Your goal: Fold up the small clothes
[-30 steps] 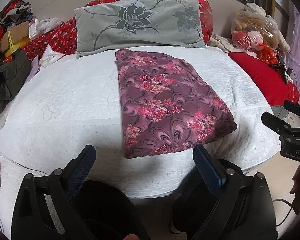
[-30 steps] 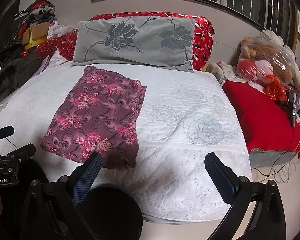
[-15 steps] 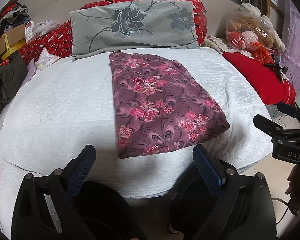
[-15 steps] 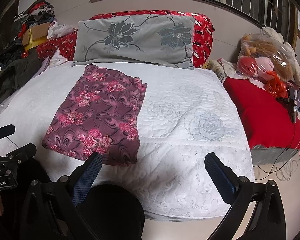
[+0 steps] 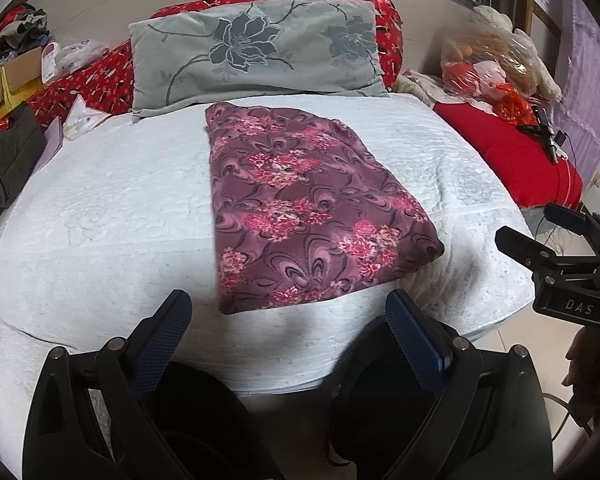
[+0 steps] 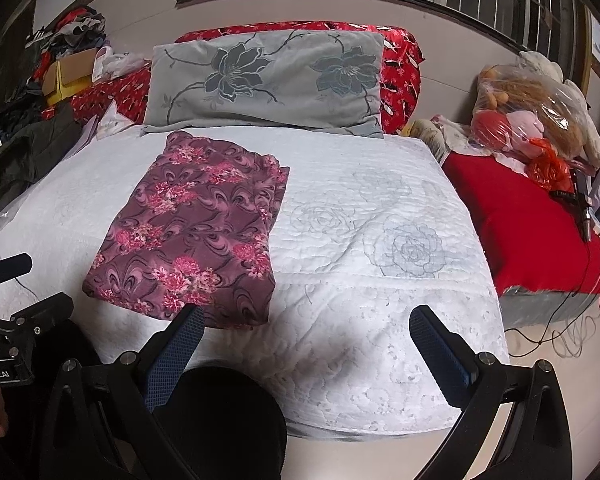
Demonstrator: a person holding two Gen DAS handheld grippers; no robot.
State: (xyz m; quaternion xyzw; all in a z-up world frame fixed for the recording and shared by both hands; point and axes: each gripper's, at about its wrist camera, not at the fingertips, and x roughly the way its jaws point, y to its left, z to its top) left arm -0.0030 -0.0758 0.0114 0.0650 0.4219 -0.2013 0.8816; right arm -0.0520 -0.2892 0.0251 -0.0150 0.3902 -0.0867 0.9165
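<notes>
A folded purple flowered cloth [image 5: 300,208] lies flat on the white bed [image 5: 100,220], just below the grey pillow [image 5: 256,48]. Left gripper [image 5: 288,320] and right gripper [image 6: 306,328] hover spread wide, empty. A clear bag [image 6: 540,116] holds stuffed toys

The red patterned bedding [image 5: 88,80] runs behind the grey pillow [image 5: 256,52], its middle hidden. The clutter pile [image 6: 64,48] at far left is cut off by the frame edge, its items too small to tell apart.
</notes>
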